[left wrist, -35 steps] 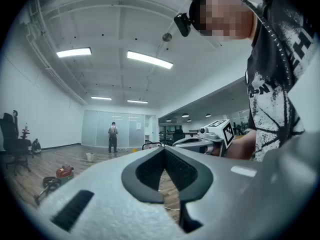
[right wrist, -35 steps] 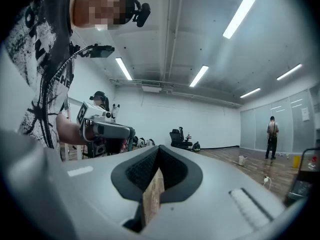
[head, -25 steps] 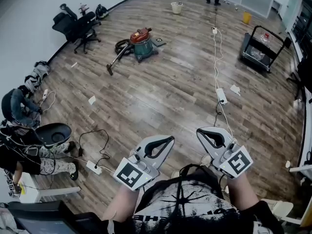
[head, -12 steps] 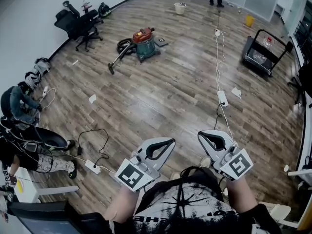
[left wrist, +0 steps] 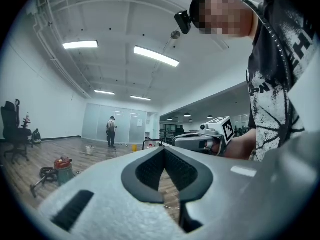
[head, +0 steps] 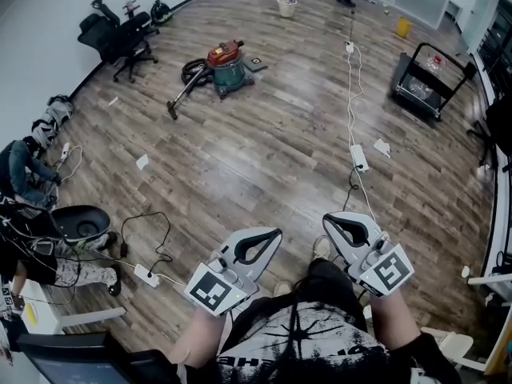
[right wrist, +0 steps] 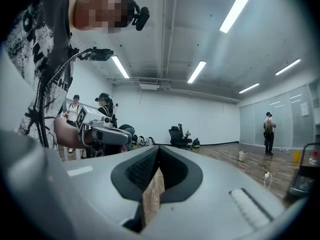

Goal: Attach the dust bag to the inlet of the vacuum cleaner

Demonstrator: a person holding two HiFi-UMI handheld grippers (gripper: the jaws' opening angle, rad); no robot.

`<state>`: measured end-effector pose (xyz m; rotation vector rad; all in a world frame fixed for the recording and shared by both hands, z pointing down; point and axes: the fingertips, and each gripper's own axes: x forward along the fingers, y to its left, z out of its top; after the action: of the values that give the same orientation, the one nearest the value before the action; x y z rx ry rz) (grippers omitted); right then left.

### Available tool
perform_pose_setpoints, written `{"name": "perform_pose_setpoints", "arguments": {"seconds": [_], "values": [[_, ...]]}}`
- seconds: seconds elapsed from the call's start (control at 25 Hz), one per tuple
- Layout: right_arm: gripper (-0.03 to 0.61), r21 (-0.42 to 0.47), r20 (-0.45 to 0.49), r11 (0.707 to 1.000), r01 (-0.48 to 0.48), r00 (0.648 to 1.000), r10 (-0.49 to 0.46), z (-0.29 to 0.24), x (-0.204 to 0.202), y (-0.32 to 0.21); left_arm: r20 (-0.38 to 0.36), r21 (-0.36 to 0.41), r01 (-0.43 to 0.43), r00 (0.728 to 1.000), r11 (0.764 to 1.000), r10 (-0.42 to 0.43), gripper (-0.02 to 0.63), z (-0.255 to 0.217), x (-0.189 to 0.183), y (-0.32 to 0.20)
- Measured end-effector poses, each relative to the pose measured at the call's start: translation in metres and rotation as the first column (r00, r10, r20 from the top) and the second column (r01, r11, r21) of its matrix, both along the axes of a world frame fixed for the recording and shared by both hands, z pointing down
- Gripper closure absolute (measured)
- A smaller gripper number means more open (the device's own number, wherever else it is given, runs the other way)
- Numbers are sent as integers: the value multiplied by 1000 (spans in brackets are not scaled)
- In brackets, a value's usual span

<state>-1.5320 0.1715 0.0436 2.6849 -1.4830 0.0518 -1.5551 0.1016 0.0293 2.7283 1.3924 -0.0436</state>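
Open wooden floor (head: 272, 154) to curved wall (head: 48, 22); far off, red-lidded green vacuum cleaner (head: 226, 61). Left gripper (head: 276, 234), right gripper (head: 328, 219) clenched, empty.

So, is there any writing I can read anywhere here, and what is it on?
No whole word can be read.
Shirt print: letters cut off, unreadable.
Marker cubes on the left hand-held gripper and right hand-held gripper: square patterns, no letters.
Vacuum cleaner: label too small.

The left gripper (head: 276, 234) has sunk slightly, and a shoe (head: 321, 248) has stepped forward.
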Motion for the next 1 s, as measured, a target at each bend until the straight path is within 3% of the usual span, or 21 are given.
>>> {"name": "perform_pose_setpoints", "arguments": {"seconds": [0.36,1.0], "values": [[574,29,17,1000,3,1000,-4,7,74,44,15,21,-4,1000,1000,4,615,5,73,48],[574,94,-60,988,120,992,-115,-28,253,138,-25,58,79,997,995,-78,615,-31,252,154]]}}
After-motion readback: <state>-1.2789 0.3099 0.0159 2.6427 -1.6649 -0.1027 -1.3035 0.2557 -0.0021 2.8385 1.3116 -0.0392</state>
